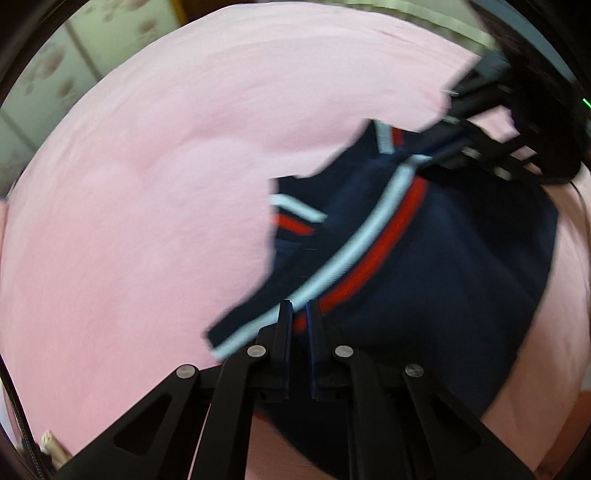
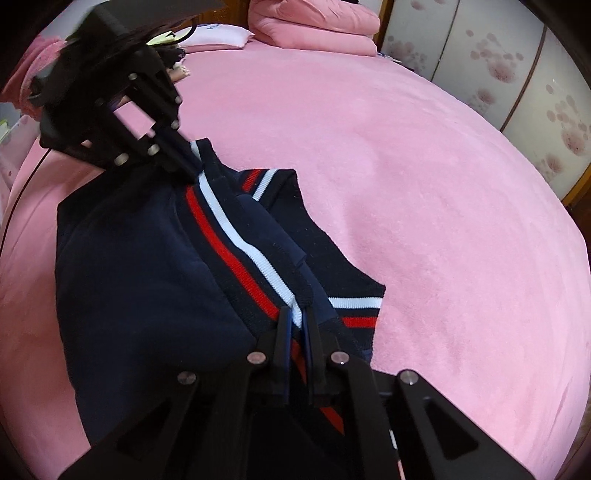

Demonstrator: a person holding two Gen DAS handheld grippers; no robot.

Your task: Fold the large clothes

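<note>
A navy garment (image 1: 461, 266) with a red and white striped band lies bunched on the pink bed (image 1: 147, 203). In the left wrist view my left gripper (image 1: 299, 308) is shut on the striped band at the garment's near end. My right gripper (image 1: 434, 149) grips the same band at the far end. In the right wrist view my right gripper (image 2: 299, 314) pinches the white stripe of the garment (image 2: 147, 266), and my left gripper (image 2: 194, 170) holds the band's other end at the upper left. A striped cuff (image 2: 358, 312) pokes out beside the right fingers.
The pink bed cover (image 2: 443, 221) spreads wide to the right of the garment. A folded pink blanket (image 2: 317, 29) and a pillow (image 2: 218, 37) lie at the head of the bed. Flower-patterned wardrobe doors (image 2: 498, 70) stand beyond the bed.
</note>
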